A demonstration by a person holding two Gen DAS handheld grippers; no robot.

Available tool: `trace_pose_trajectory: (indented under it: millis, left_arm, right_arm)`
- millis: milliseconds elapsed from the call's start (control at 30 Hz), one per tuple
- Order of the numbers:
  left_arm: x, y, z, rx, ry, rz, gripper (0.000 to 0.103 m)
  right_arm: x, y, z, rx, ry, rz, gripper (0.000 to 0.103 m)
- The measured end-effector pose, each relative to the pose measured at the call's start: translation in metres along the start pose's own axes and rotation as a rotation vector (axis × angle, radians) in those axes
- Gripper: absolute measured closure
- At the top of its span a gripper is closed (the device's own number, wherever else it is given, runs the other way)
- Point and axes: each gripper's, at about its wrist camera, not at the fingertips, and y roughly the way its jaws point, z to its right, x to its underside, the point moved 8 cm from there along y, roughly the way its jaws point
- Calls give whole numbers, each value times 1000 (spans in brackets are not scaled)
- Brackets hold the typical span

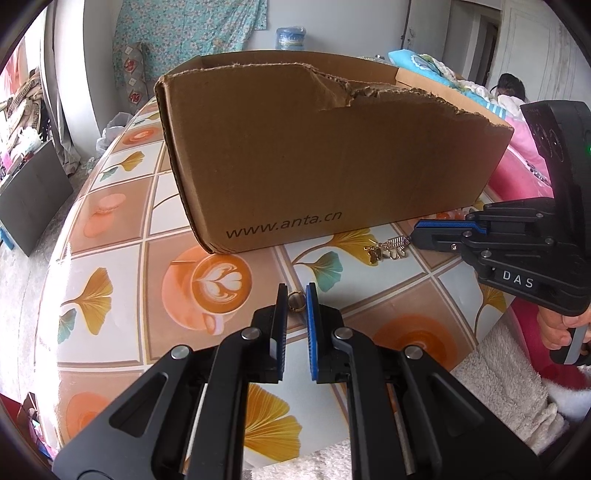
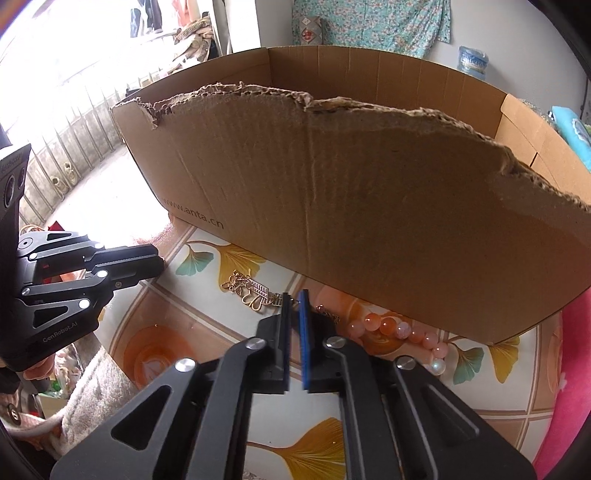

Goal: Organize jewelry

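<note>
Holding a gold ring (image 1: 295, 300) low centre, my left tool (image 1: 296, 295) is nearly closed on it. Right tool (image 2: 294, 301), closed on the gold chain (image 2: 255, 291), could snag or drop it against the cardboard box (image 2: 369, 206).

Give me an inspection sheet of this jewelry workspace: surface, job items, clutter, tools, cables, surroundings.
Surface: round table with a tile, coffee and leaf print.
Job's things: torn cardboard box; small ring; gold charm jewelry; peach bead bracelet beside the box.
Clutter: white towel on the table edge.
Grippers: left tool shut on the ring; right tool shut at the charm jewelry's chain, grip unclear.
Cables: nothing seen.
Surroundings: floral cloth on the wall, blue water jug.
</note>
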Motion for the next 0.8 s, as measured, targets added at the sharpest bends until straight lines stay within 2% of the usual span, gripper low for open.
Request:
trace_pose_trajectory:
  millis: [233, 467, 733, 800]
  left_arm:
    - [1, -3, -1, 2, 4, 6, 94]
    - [1, -4, -5, 2, -7, 8, 94]
    - [1, -3, -6, 0, -11, 5, 94]
    - [1, -3, -6, 0, -12, 6, 94]
  right_arm:
    - [3, -10, 9, -13, 37, 4, 100]
    - [12, -9, 12, 26, 37, -19, 100]
    - [12, 2, -4, -26, 25, -34, 100]
    - [12, -1, -2, -15, 25, -31, 100]
